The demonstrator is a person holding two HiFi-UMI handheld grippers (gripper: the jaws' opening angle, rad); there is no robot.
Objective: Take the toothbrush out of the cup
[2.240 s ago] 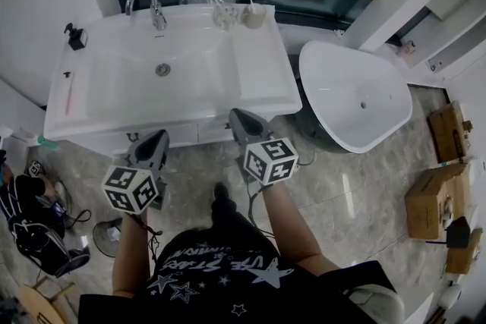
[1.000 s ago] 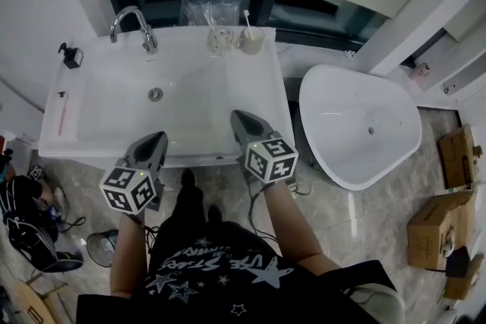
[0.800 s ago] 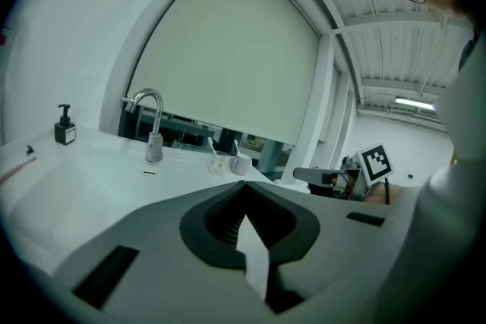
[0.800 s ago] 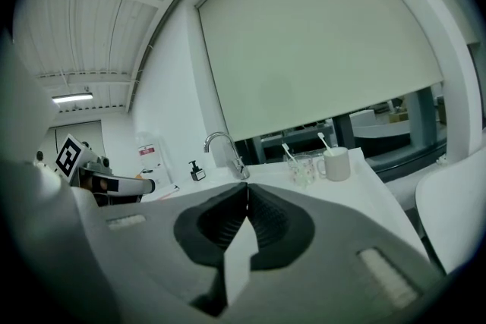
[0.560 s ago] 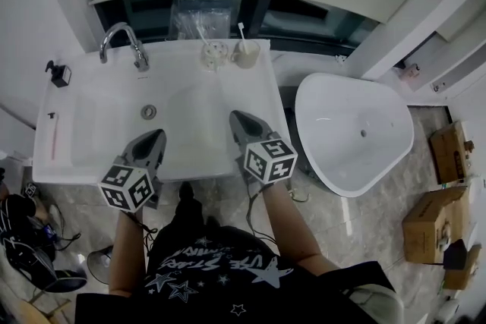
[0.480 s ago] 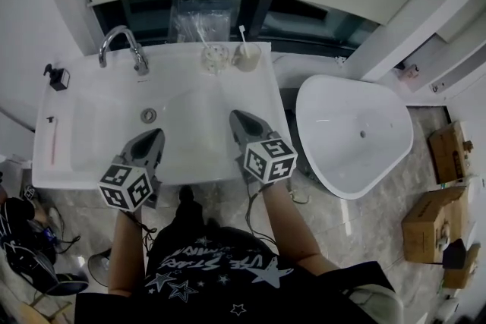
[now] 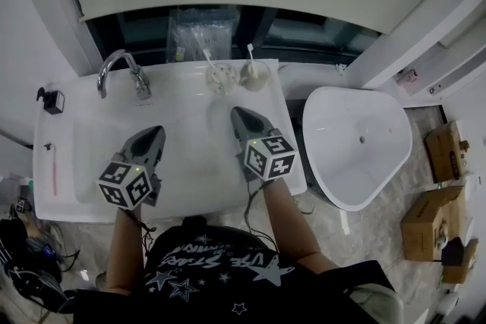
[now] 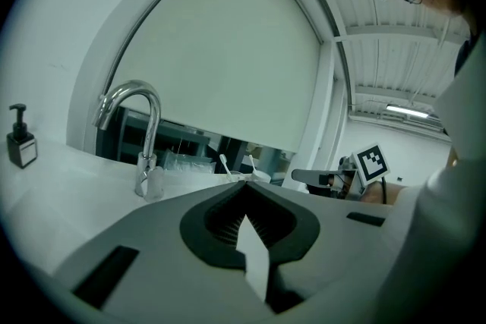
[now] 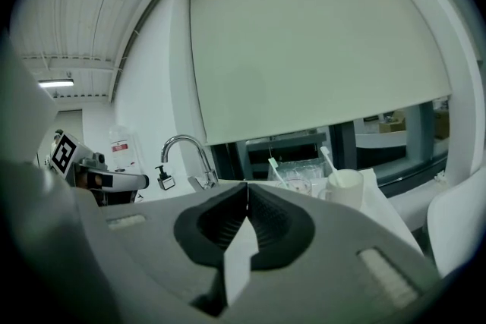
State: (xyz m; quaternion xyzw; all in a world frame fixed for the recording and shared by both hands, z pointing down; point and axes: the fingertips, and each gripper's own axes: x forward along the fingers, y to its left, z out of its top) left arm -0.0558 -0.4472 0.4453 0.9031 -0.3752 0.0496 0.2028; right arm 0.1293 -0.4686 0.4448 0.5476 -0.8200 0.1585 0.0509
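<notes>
White round cup [image 7: 263,79] with slim toothbrush [image 7: 250,52] (left tongs [image 7: 154,132], right tongs [image 7: 238,112]: together, empty)

White washbasin counter [image 7: 182,197], tap [image 7: 121,72], clear glass [image 7: 222,77], white mug [image 7: 255,75], pump bottle [image 7: 52,102], perhaps a pink toothbrush [image 7: 53,171]

White toothbrush [image 7: 251,55] (head up, slightly tilted); in white cup [image 7: 256,77]
</notes>
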